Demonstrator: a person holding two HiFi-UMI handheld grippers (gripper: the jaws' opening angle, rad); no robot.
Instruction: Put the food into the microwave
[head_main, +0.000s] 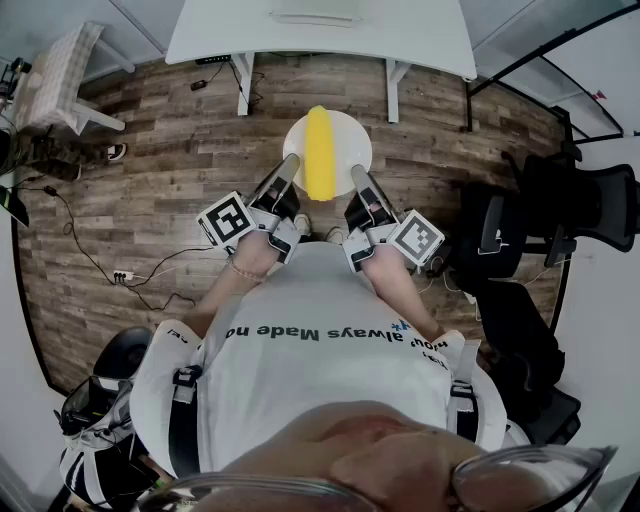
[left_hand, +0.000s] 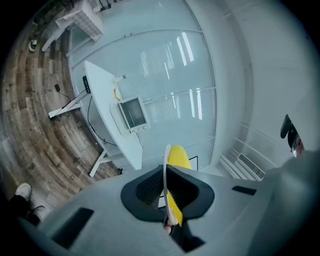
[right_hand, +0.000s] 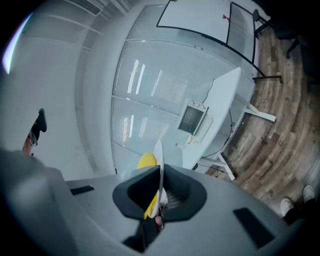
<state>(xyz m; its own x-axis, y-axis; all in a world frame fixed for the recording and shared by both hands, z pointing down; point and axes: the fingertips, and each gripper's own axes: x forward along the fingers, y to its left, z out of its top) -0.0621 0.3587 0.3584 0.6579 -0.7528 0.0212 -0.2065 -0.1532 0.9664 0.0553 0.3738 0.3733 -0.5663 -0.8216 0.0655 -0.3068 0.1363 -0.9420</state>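
A round white plate (head_main: 345, 135) carries a long yellow piece of food (head_main: 319, 152) and is held in the air over the wooden floor. My left gripper (head_main: 287, 172) is shut on the plate's left rim and my right gripper (head_main: 358, 180) on its right rim. In the left gripper view the plate (left_hand: 165, 175) runs edge-on between the jaws, with the yellow food (left_hand: 178, 158) behind it. The right gripper view shows the same plate (right_hand: 158, 170) and food (right_hand: 146, 161). The microwave (left_hand: 131, 114) (right_hand: 193, 119) stands on a white table (head_main: 320, 40) straight ahead, its door shut.
Black office chairs (head_main: 560, 215) stand at the right. A light chair (head_main: 60, 75) is at the far left. A power strip with cables (head_main: 122, 275) lies on the floor at the left, and a black bag (head_main: 95, 405) sits at the lower left.
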